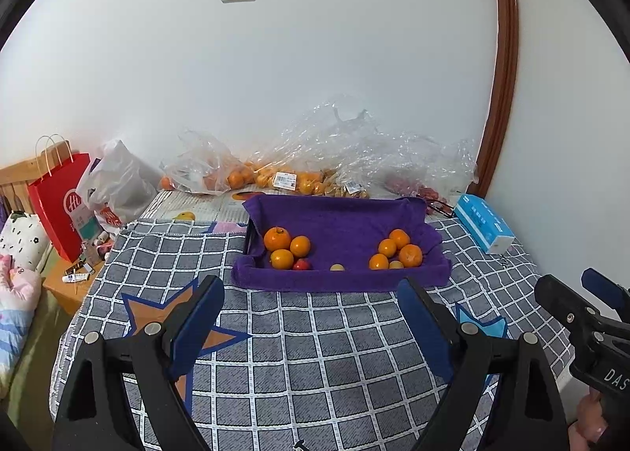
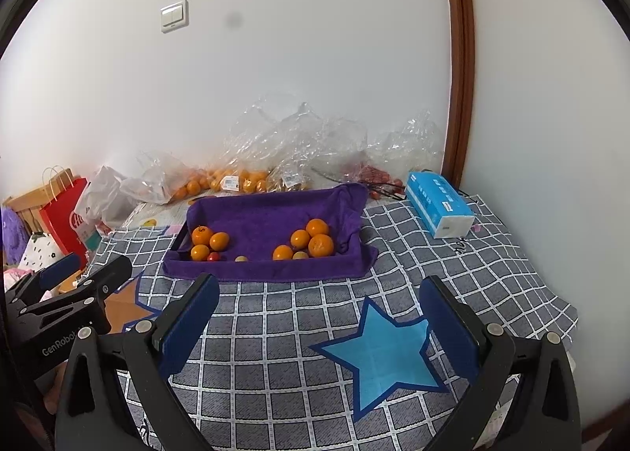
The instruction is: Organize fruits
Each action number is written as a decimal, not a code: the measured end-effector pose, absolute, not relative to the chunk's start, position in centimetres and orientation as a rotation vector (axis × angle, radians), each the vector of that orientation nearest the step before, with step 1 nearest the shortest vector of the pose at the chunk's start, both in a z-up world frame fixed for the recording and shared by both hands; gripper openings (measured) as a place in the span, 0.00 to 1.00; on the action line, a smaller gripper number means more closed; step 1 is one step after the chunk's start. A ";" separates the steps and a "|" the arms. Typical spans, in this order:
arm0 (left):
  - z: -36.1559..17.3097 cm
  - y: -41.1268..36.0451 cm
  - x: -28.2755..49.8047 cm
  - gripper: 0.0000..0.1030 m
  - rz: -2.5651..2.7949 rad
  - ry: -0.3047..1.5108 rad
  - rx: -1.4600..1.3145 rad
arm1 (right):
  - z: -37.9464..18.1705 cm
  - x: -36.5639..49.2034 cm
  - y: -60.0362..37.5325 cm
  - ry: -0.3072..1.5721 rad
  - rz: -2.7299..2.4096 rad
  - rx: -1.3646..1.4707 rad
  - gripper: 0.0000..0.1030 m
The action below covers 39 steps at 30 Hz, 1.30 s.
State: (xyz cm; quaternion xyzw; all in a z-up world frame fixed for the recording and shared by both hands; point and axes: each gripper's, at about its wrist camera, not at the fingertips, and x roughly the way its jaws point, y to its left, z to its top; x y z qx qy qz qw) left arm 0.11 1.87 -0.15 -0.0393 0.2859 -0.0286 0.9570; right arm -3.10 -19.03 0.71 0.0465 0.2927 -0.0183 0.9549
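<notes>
A tray lined with a purple towel (image 1: 342, 215) (image 2: 271, 211) sits on the checked cloth. Inside, at the left, three oranges (image 1: 277, 238) (image 2: 202, 235) lie with a small red fruit (image 1: 302, 265) (image 2: 213, 257). A small pale fruit (image 1: 337, 267) (image 2: 241, 259) lies at the front middle. At the right, several oranges (image 1: 410, 255) (image 2: 321, 245) lie with another pale fruit (image 1: 395, 265) (image 2: 300, 255). My left gripper (image 1: 311, 285) is open and empty, held back from the tray. My right gripper (image 2: 319, 285) is open and empty too, beside the left one (image 2: 84, 270).
Clear plastic bags of oranges (image 1: 252, 175) (image 2: 236, 177) and red fruit (image 2: 374, 173) lie behind the tray by the wall. A blue tissue pack (image 1: 482, 222) (image 2: 437, 203) lies at the right. A red paper bag (image 1: 63, 203) and white bag (image 1: 118, 179) stand left.
</notes>
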 end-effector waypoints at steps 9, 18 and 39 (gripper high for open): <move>0.0 2.1 -0.1 0.87 -0.058 0.575 -0.087 | 0.8 -3.3 -19.1 0.591 -0.041 0.098 0.97; -0.1 2.2 -0.1 0.87 -0.057 0.576 -0.090 | 0.8 -3.3 -19.0 0.590 -0.041 0.097 0.97; -0.1 2.3 -0.1 0.87 -0.057 0.577 -0.094 | 0.7 -3.2 -18.9 0.594 -0.044 0.093 0.97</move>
